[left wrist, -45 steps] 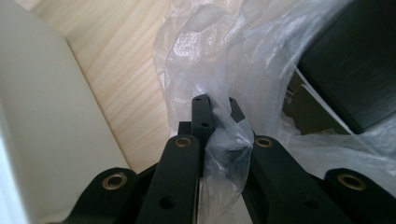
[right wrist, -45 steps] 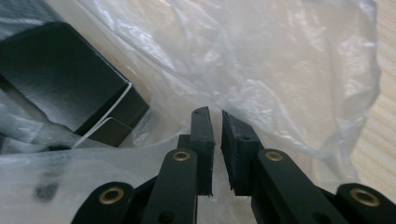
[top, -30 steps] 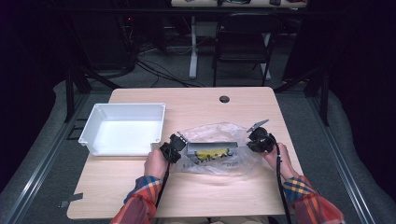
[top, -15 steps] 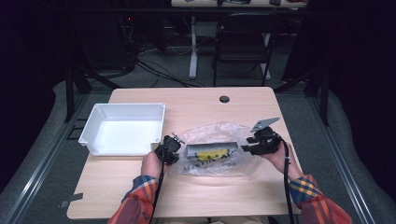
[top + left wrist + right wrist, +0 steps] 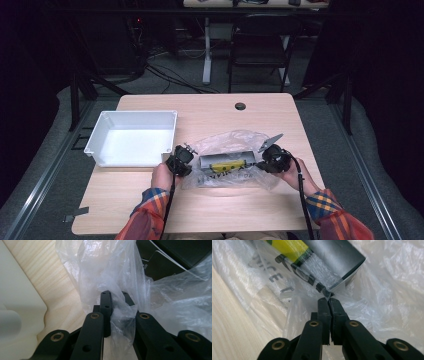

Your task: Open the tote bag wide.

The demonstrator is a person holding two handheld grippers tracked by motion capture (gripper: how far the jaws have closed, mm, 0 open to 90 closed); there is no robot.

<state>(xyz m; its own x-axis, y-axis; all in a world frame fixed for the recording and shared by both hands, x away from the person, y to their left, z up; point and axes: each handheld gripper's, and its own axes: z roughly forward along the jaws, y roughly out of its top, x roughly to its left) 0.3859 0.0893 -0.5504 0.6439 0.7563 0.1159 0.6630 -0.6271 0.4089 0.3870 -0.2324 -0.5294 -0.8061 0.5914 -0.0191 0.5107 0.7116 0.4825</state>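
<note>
My sleeves are plaid, orange and blue, and they come up from the near edge of the counter [image 5: 210, 112], a pale wood-grain top with rounded corners.

My left gripper [image 5: 116, 296] is clamped on the clear plastic bag [image 5: 232, 145]: in the left gripper view a crumpled fold of thin, glossy film runs down between the two black jaws, which stand close together with the film bunched in the gap. The jaws are matte black bars with brass-ringed pivots.

My right gripper [image 5: 328, 300] has just been closing, and its jaws now meet, pinching the film at the bag's other end, right under the corner of the box. In the high view the two grippers sit at either end of the bag, low on the counter.

The bag lies in the near middle of the counter, wrinkled and cloudy where it folds, and it shines under the light. Inside it is a long rectangular box [image 5: 226, 162], dark grey with a yellow band and black lettering; through the film the right gripper view shows its smooth, square-cut end and a patch of bubbled wrap over the print.

Just beyond my left gripper, beside the bag, stands a white plastic bin [image 5: 97, 140], shallow, rectangular, with a rolled rim and smooth walls. Farther off, a small dark round grommet [image 5: 240, 106] sits near the counter's far edge.
</note>
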